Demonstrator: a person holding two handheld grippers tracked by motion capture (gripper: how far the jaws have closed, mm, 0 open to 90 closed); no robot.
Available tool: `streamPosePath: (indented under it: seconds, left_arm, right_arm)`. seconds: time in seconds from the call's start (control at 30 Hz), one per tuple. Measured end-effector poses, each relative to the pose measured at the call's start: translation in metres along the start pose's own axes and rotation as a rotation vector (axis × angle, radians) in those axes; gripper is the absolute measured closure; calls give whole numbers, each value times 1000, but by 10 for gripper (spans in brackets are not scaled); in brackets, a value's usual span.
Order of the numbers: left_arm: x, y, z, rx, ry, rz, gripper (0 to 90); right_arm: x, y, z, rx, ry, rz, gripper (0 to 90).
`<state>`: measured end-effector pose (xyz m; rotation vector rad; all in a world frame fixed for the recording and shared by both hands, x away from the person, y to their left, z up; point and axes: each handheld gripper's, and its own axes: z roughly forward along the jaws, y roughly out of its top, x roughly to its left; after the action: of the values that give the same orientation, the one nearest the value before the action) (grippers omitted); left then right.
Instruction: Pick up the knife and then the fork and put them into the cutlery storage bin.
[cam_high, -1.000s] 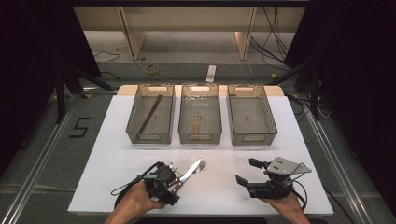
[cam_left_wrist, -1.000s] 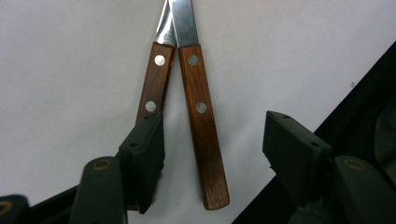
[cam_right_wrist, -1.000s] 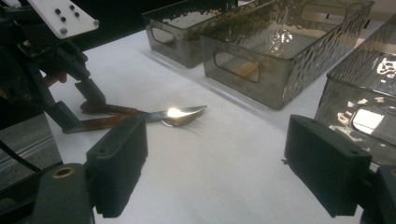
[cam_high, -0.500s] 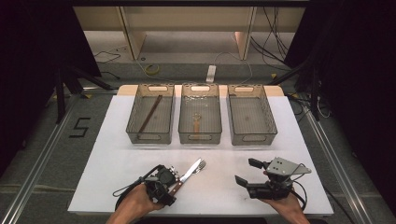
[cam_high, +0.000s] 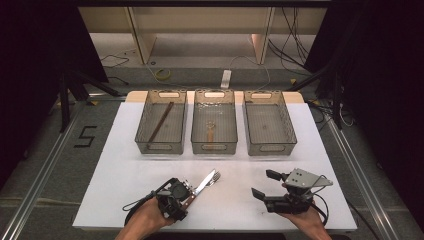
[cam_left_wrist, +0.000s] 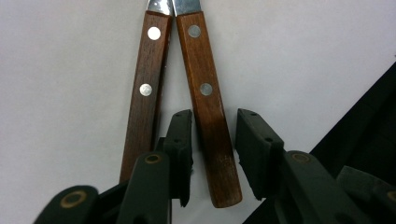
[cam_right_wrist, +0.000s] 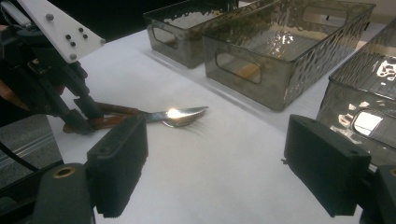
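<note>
Wooden-handled cutlery (cam_left_wrist: 208, 116): two pieces side by side on the white bench (cam_high: 125, 165), handles toward the person; the right gripper view shows fork tines (cam_right_wrist: 187, 116), the second piece's head is cut off in the left gripper view and hard to make out elsewhere.
Left gripper (cam_left_wrist: 212, 144): fingers have just been closing around the right-hand handle; a gap remains at the right finger (cam_left_wrist: 254, 149), the left finger's contact cannot be told.
Right gripper (cam_high: 267, 185): hovers well apart from the cutlery, fingers wide apart, nothing between them.
Trays: three clear bins (cam_high: 215, 127) at the far bench edge; the left holds a dark stick (cam_high: 161, 121), the middle a wooden-handled utensil (cam_high: 212, 131), details blurred.
</note>
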<state>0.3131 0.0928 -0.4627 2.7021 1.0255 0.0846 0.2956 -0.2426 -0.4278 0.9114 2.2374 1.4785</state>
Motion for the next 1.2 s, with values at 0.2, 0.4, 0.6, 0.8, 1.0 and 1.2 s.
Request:
streamPosePath:
  seconds: [0.2, 0.4, 0.6, 0.8, 1.0, 1.2]
  left_arm:
    - [0, 1, 0, 7, 10, 8, 703]
    - [2, 2, 0, 10, 6, -27, 733]
    - [3, 2, 0, 5, -4, -44, 749]
    - [5, 2, -2, -18, -16, -35, 753]
    - [4, 4, -9, -37, -27, -14, 753]
    - [4, 10, -20, -75, -63, 7, 753]
  right_arm:
    - [0, 0, 0, -1, 4, 5, 227]
    - [0, 0, 0, -2, 4, 2, 227]
    - [0, 0, 0, 0, 5, 1, 227]
    - [1, 0, 0, -4, 8, -5, 228]
    - [2, 1, 0, -6, 12, -8, 228]
    - [9, 2, 5, -1, 36, -35, 229]
